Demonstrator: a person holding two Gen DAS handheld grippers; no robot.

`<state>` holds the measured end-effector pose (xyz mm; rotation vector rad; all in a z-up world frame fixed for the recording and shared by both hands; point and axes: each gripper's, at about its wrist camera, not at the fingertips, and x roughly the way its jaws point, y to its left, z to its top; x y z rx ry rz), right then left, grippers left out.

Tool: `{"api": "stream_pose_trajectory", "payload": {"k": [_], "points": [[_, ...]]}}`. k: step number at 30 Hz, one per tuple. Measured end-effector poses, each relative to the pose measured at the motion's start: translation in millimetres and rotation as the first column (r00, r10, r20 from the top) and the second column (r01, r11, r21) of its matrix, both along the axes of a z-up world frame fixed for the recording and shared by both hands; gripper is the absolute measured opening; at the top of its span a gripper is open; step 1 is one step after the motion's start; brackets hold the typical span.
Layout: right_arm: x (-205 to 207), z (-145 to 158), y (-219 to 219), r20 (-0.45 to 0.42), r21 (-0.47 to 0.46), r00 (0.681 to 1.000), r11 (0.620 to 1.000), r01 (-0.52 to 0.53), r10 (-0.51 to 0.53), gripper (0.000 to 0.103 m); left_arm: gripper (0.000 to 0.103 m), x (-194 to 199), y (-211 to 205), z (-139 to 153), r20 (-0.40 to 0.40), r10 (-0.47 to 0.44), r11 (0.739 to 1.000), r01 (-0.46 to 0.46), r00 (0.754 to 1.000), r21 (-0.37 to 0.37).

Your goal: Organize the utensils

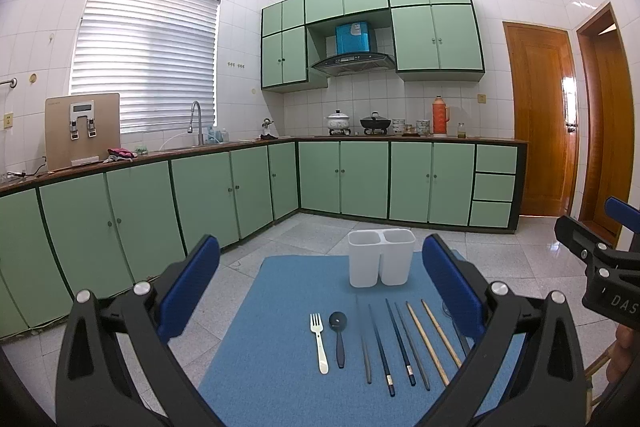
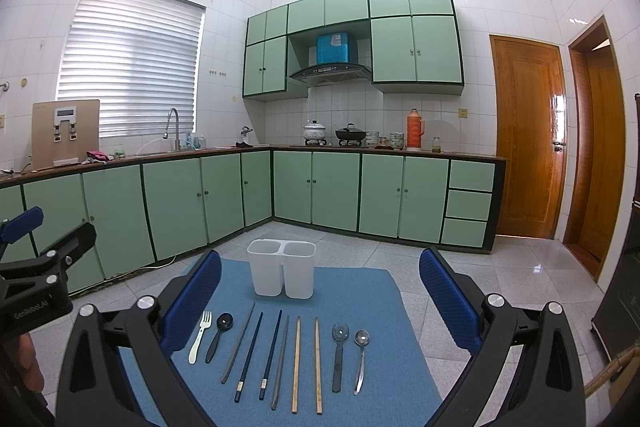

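While both grippers hover with jaws spread wide and nothing between them, the left gripper [image 1: 320, 287] hides the two spoons at the row's right end from its own camera; the right gripper [image 2: 320, 291] sees all ten utensils lying on the blue mat [image 2: 360, 287]: white fork [image 2: 199, 337], black spoon [image 2: 218, 335], six chopsticks [image 2: 296, 363], dark spoon [image 2: 339, 351], metal spoon [image 2: 361, 355]. Just behind them stands the white two-compartment holder [image 2: 282, 273]. "GenRobot.AI" reads on the left gripper; "DAS", cut off, on the right.

Before you: white two-compartment plastic holder [image 2: 282, 269] upright, empty, on blue mat [image 2: 360, 307]; fork [image 2: 199, 337], spoons, chopsticks in row before it.
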<state>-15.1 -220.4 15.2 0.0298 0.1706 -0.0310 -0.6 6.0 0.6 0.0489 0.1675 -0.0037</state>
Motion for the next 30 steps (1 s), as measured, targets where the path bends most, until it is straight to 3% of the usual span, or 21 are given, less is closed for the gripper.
{"api": "stream_pose_trajectory", "payload": {"k": [30], "points": [[0.7,-0.1,4.3,0.001,0.000,1.000,1.000,0.001,-0.001,0.097,0.098,0.6,-0.4,3.2,0.002,-0.001,1.000,0.001,1.000,-0.003]]}}
